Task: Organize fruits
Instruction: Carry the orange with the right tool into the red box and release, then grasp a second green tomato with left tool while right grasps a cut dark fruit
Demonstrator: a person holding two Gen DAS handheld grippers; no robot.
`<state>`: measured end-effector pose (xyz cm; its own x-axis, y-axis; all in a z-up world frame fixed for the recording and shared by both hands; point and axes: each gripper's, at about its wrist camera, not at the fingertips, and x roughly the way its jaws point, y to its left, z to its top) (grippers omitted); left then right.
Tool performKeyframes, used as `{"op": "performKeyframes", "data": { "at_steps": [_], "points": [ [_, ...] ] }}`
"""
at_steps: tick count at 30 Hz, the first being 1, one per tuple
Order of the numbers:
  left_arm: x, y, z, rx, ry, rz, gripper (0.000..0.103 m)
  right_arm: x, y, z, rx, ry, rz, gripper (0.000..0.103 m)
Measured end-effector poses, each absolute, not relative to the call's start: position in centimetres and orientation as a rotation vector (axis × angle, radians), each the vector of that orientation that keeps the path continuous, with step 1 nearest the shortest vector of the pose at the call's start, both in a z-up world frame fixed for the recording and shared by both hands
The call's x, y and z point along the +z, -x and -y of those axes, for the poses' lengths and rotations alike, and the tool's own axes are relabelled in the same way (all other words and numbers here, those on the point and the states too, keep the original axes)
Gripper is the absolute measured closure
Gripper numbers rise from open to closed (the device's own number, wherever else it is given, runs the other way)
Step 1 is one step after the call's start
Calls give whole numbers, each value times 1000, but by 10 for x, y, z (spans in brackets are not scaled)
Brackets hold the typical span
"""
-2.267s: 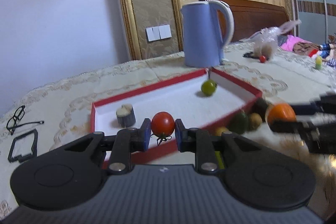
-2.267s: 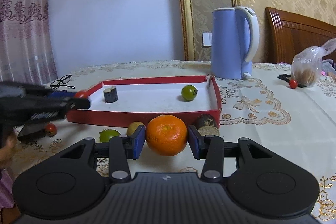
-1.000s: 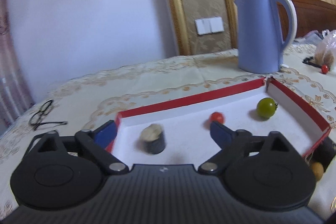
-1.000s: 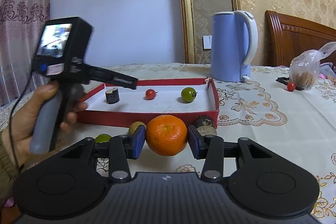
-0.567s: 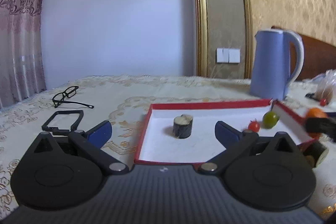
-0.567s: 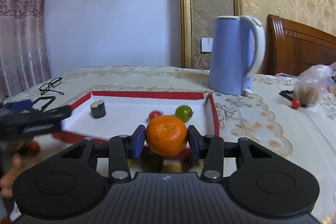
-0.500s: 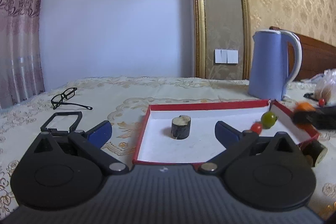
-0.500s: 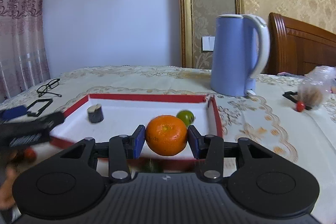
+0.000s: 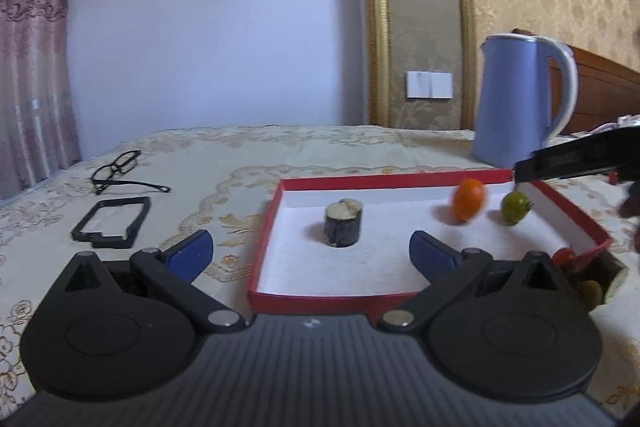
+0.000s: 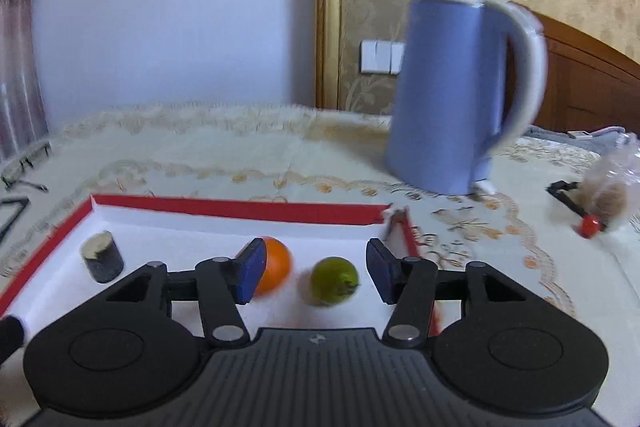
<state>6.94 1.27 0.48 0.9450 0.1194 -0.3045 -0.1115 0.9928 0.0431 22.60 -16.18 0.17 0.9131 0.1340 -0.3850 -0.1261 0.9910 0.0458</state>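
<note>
- Right hand-held gripper (image 10: 316, 275) is hanging over the red-walled, white-floored shallow cardboard tray (image 10: 240, 210), its blue-padded jaws opening and pressing on nothing.
- A round orange mandarin (image 10: 274, 269) is lying on the tray floor just past the left pad, blurred, with that pad covering part of it; in the left wrist view it (image 9: 469, 199) is sitting near the tray's far wall.
- A small green round fruit (image 10: 334, 285) is resting on the tray floor between the two open pads without touching either, just beside the mandarin.
- A short dark cylinder with a pale cut top (image 10: 101, 257) is standing upright towards the tray's left side, well apart from both fruits.
- Left hand-held gripper (image 9: 312, 255) is hovering at the tray's near edge with its jaws spread wide and nothing between them.
- A small red fruit and some dull yellowish and dark pieces (image 9: 592, 279) are lying on the tabletop (image 9: 320, 147) outside the tray's right near corner, partly hidden behind that gripper.
- A tall pale-blue electric kettle (image 10: 460, 95) is standing beyond the tray's far right corner.
- Black-framed spectacles (image 9: 120, 173) and an empty black rectangular frame (image 9: 110, 223) are lying towards the tabletop's left edge.
- A clear plastic bag (image 10: 612, 183) with a small red fruit beside it is sitting towards the right edge.
</note>
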Motion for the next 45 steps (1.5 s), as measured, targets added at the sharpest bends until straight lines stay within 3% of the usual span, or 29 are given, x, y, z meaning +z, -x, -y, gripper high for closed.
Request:
{"op": "performKeyframes", "data": {
  "at_steps": [3,8,13,15,21,23,26,31,34,39,45],
  "points": [
    [4,-66,-8,29,-53,-322,0,8,-172,184,103,-53,-294,48],
    [3,-34,11,-74,-85,-317,0,-12,-101,214,-43,-41,-178,28],
    [-10,-20,40,-114,-166,-369,0,-25,-110,236,-150,-82,-208,27],
    [-16,-20,46,-114,-179,-389,0,-32,-114,237,-138,-95,-217,16],
    [-21,-24,50,-122,-150,-432,0,-34,-106,230,-104,-66,-187,12],
    [-21,-25,51,-121,-140,-439,1,-35,-107,230,-121,-66,-189,4],
    [-23,-28,53,-113,-151,-454,16,-35,-106,228,-121,-58,-182,2],
    [-24,-28,55,-122,-157,-463,26,-34,-110,229,-95,-56,-196,0],
    [-26,-25,61,-137,-196,-448,37,-34,-104,234,-95,-91,-205,0],
    [-26,-20,68,-189,-218,-436,70,-41,-98,234,-59,-27,-265,0],
    [-23,-23,61,-156,-191,-437,71,-50,-98,218,52,62,-322,0]
  ]
}}
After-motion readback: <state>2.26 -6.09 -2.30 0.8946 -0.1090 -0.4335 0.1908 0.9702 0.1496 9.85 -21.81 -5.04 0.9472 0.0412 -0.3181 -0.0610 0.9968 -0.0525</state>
